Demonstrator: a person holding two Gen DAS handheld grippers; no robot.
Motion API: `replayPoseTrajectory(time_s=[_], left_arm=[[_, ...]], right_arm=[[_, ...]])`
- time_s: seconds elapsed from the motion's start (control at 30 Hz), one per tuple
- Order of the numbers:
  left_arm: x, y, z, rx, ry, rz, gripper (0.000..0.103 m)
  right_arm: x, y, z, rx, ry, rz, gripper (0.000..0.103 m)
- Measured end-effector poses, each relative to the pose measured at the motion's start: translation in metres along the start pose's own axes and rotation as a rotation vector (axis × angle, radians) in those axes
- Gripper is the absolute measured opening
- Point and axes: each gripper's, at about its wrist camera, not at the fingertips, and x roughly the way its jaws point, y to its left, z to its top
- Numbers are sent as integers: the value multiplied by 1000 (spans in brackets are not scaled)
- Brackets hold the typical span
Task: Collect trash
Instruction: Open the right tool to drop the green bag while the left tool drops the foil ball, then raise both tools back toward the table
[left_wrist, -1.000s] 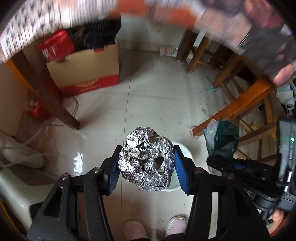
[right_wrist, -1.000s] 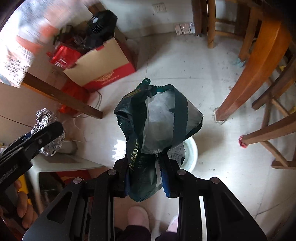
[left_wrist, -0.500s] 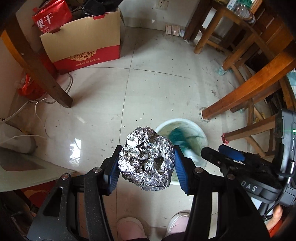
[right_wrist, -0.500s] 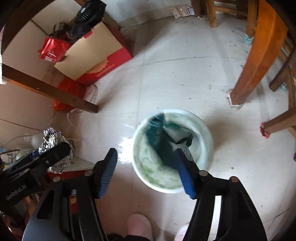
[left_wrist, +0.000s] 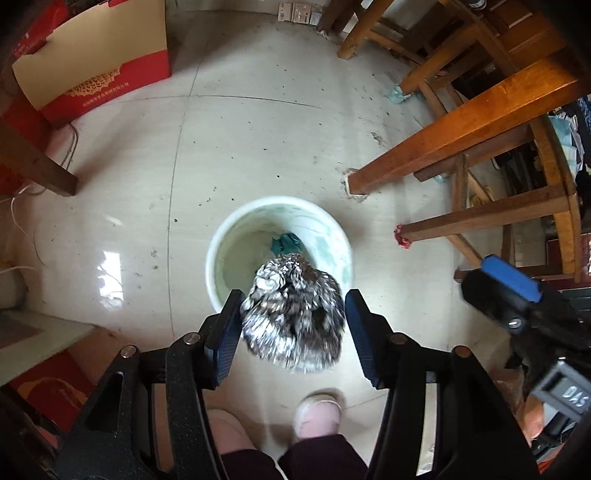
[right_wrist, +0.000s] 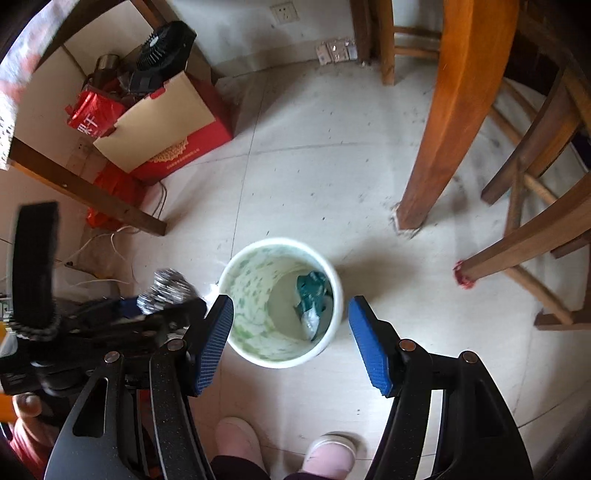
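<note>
A crumpled foil ball (left_wrist: 293, 314) sits blurred between the fingers of my left gripper (left_wrist: 293, 317), right above the white trash bucket (left_wrist: 221, 243) on the floor. A small gap shows between the ball and the right finger, so the jaws look open and the ball is dropping. The foil ball also shows in the right wrist view (right_wrist: 168, 290), left of the bucket (right_wrist: 332, 280). A dark green plastic bag (right_wrist: 312, 291) lies inside the bucket. My right gripper (right_wrist: 291, 332) is open and empty above the bucket.
A red and tan cardboard box (left_wrist: 92, 74) stands at the back left. Wooden table and chair legs (left_wrist: 443, 136) stand to the right, a dark wooden leg (left_wrist: 33, 158) to the left. The person's pink slippers (right_wrist: 236, 439) are just below the bucket.
The right gripper opened and dropped the green bag into the bucket. The left gripper moved over the bucket and its jaws have spread, with the foil ball blurred and falling.
</note>
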Motion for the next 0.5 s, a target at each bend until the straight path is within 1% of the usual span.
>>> replayPoseTrajectory(time_s=[0.1,0.2,0.33,0.5], left_arm=[[-19,-7,0,2,-16,16,58],[-43,-13,1,4,-36,36,58],[-95,-22,2,18,-76,78,58],[-174,-36,7,13,-144,95,58]], right_arm=[[-16,3,4,-7,-15,-18,61],[-34,8,8,-3,-21,-20,61],[-66,19,15,5,-34,-9,61],[-109,38,27,-16,-52,0,61]])
